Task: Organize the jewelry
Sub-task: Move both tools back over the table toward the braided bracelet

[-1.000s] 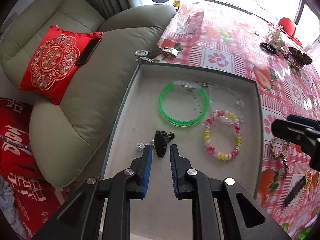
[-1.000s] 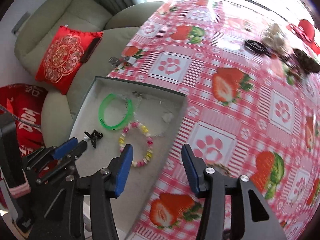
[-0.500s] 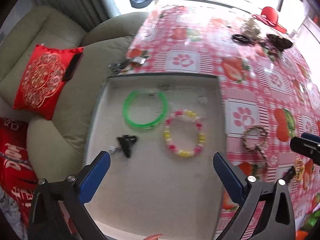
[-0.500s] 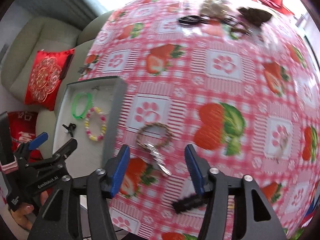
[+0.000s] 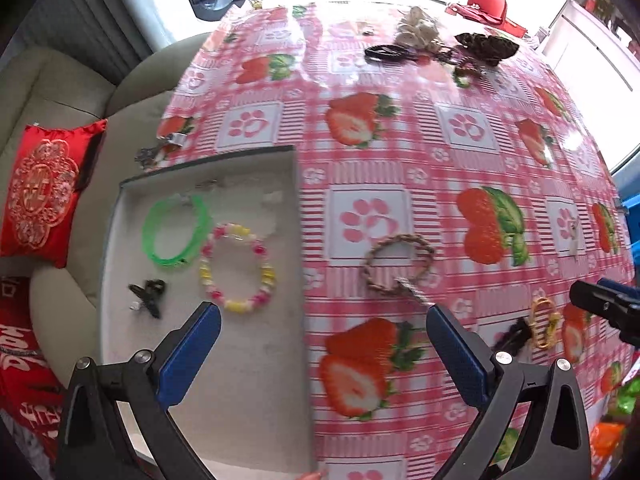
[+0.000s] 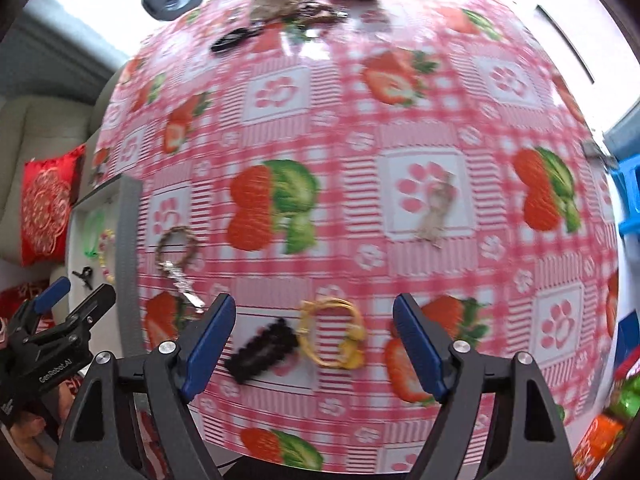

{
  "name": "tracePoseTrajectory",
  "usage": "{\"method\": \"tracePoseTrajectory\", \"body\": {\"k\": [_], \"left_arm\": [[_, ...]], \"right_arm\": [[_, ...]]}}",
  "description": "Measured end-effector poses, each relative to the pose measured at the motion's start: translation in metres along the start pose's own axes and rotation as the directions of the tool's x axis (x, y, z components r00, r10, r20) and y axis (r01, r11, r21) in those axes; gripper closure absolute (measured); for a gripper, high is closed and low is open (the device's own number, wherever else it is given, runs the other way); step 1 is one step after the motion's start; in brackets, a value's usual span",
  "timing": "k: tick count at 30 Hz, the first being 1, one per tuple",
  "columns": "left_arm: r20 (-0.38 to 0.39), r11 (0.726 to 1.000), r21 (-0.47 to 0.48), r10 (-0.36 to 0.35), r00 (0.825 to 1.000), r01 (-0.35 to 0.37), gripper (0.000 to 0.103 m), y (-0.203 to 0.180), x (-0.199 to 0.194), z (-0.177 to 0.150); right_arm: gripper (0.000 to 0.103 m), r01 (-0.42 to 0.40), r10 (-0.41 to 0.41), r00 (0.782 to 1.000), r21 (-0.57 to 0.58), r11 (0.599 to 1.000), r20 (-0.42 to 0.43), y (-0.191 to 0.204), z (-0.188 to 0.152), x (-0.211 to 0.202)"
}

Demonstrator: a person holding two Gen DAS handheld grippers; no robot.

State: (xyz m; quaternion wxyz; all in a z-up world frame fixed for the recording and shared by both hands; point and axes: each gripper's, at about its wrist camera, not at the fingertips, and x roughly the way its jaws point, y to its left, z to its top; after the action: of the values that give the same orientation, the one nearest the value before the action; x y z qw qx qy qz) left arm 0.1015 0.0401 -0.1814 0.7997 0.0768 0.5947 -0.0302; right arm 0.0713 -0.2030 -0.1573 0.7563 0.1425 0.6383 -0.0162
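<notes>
A grey tray [image 5: 240,400] at the table's left edge holds a green bangle [image 5: 176,232], a pink and yellow bead bracelet [image 5: 238,266] and a small black clip [image 5: 149,295]. A braided brown bracelet [image 5: 398,264] lies on the cloth right of the tray. My left gripper [image 5: 320,328] is open and empty above the tray's right wall. My right gripper [image 6: 314,320] is open and empty, over a gold bangle [image 6: 334,332] and a black hair clip [image 6: 262,350]. A small pale charm [image 6: 436,208] lies farther off.
The table has a pink strawberry and paw print cloth [image 5: 440,140]. A pile of other accessories [image 5: 440,46] and a red hat [image 5: 486,2] sit at the far edge. A beige sofa with a red cushion [image 5: 38,188] is to the left. Snack packets [image 6: 616,412] lie at the near right.
My left gripper has let go of the black clip in the tray, opened wide and drawn back to the right. My right gripper has swung right over the gold bangle and black hair clip.
</notes>
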Motion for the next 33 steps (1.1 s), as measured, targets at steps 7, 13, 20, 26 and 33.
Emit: {"method": "tracePoseTrajectory", "body": {"k": [7,13,20,26,33], "left_arm": [[-0.073,0.998,-0.034,-0.064,0.995,0.061,0.0,-0.032,0.015,-0.003],[-0.112,0.993,-0.092,-0.087,0.99,0.076,0.0,-0.048,0.028,-0.005],[-0.139,0.977,-0.209,-0.077,0.987,0.046,0.0,-0.042,0.046,-0.003],[-0.128,0.966,-0.258,-0.052,0.99,0.018,0.0,-0.039,0.054,0.0],[-0.148,0.964,-0.266,-0.043,0.988,0.002,0.016,-0.039,0.069,-0.004]], "right_arm": [[0.02,0.032,-0.032,0.999,0.056,0.998,-0.003,-0.033,-0.004,0.0],[0.02,0.055,-0.056,0.998,0.086,0.995,0.005,-0.05,-0.001,0.001],[0.02,0.071,-0.074,0.997,0.14,0.988,0.01,-0.068,0.009,0.007],[0.02,0.08,-0.086,0.996,0.15,0.985,0.033,-0.074,0.027,0.015],[0.02,0.112,-0.12,0.992,0.148,0.983,0.044,-0.075,0.045,0.031]]}}
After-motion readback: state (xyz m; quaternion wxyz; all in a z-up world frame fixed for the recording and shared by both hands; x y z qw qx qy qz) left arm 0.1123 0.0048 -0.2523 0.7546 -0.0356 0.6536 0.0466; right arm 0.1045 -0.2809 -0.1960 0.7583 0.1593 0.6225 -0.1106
